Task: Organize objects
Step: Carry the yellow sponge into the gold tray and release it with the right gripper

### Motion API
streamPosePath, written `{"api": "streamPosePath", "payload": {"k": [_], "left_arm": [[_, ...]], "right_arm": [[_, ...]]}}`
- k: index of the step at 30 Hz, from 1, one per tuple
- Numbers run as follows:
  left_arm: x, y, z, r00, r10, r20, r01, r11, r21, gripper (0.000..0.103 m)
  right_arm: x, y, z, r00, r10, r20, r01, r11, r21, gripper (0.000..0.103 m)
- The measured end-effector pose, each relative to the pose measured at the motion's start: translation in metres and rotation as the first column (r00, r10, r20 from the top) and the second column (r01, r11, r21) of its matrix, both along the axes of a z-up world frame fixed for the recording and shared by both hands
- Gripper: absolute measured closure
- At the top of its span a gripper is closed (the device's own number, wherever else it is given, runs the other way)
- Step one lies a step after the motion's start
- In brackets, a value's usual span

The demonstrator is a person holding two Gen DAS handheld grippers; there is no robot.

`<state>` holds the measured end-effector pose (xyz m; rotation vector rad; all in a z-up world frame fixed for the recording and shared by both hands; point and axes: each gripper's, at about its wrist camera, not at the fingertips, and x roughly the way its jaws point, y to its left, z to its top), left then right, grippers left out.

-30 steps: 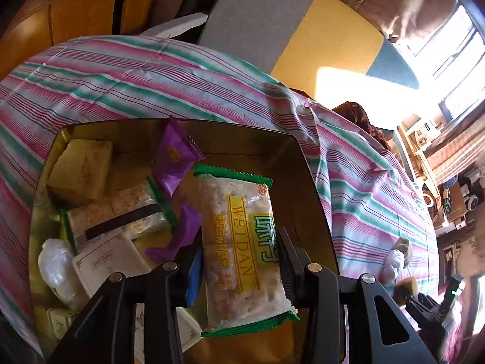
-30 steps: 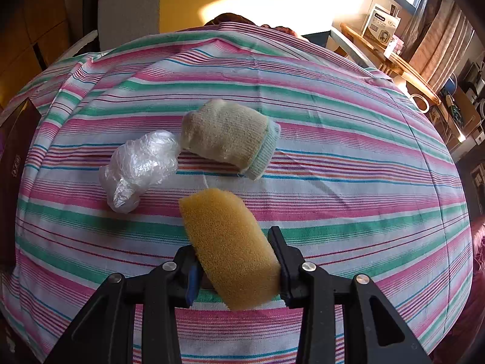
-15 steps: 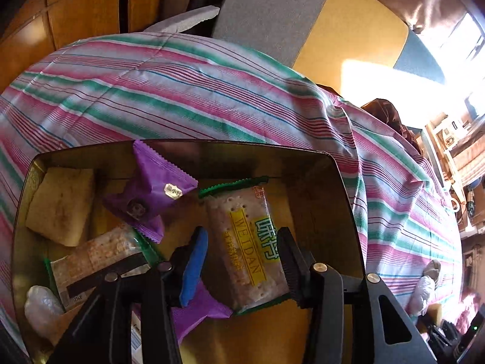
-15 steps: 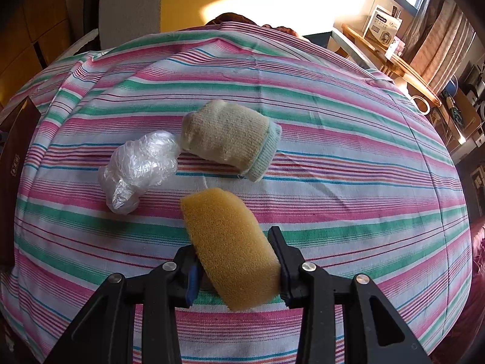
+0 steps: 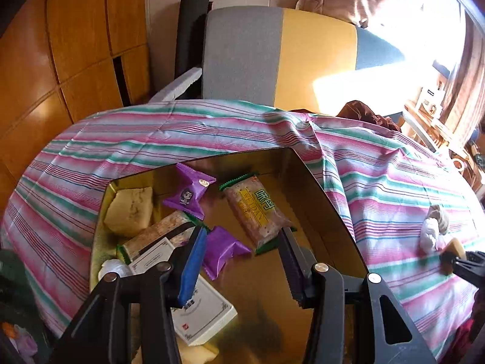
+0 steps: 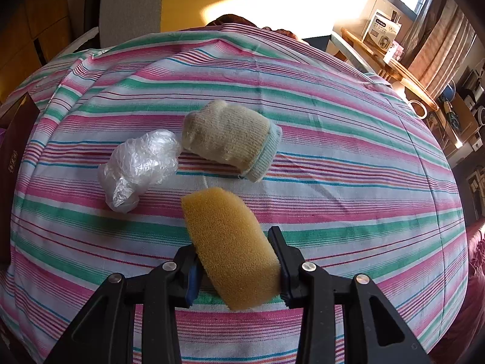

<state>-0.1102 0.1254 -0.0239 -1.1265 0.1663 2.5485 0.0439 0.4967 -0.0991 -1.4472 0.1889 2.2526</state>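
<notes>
Right wrist view, nearest first: right gripper (image 6: 235, 254) pinching yellow sponge (image 6: 230, 247) between both pads, sponge tilted, far end jutting forward over striped tablecloth (image 6: 348, 163). Beyond sponge tip, to the left, crumpled clear plastic bag (image 6: 139, 166) lying on cloth; just beside it on the right, touching or nearly so, rolled cream sock (image 6: 232, 138) with pale blue cuff. Farther back, grey and yellow chair back (image 6: 145, 3); wooden shelf with white box (image 6: 382, 32) at far right.

Left wrist view, nearest first: left gripper (image 5: 242, 261) spread, nothing between pads, hovering above gold tin (image 5: 330, 209). Beneath left finger, white card box (image 5: 203, 312); just ahead between fingers, purple wrapper (image 5: 222, 250). Slightly farther and toward right finger, cracker packet (image 5: 257, 209) with green ends lying flat on tin floor, clear of both pads. To the left, second cracker packet (image 5: 160, 233), pale sponge block (image 5: 130, 209), second purple wrapper (image 5: 189, 195) at the back. Far right on cloth, other gripper with sponge, bag and sock, small and blurred.
</notes>
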Motion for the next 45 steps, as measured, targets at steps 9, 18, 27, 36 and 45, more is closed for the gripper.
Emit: {"api": "streamPosePath", "payload": {"k": [9,18,27,36,45], "left_arm": [[0.045,-0.026,0.011,0.998,-0.010,-0.058,0.011,1.000,0.013,0.052],[0.064,-0.047,0.014,0.997,-0.001,-0.077,0.003,0.999,0.034,0.050],[0.064,-0.071,0.006,0.998,0.031,-0.049,-0.028,0.998,0.062,0.050],[0.062,-0.095,0.002,0.997,0.071,-0.029,-0.068,0.993,0.095,0.050],[0.056,-0.130,-0.003,0.987,0.161,-0.013,-0.158,0.980,0.119,0.050]], "right_arm": [[-0.003,-0.006,-0.002,1.000,-0.002,0.019,0.001,0.999,0.034,0.064],[0.001,-0.023,0.033,0.996,-0.037,-0.084,0.033,0.998,-0.048,0.065],[-0.040,-0.119,0.089,0.959,0.188,-0.213,-0.203,0.978,-0.053,0.065],[-0.089,-0.229,0.095,0.878,0.430,-0.211,-0.454,0.887,-0.079,0.065],[-0.154,-0.290,0.052,0.875,0.474,-0.102,-0.484,0.853,-0.193,0.057]]}}
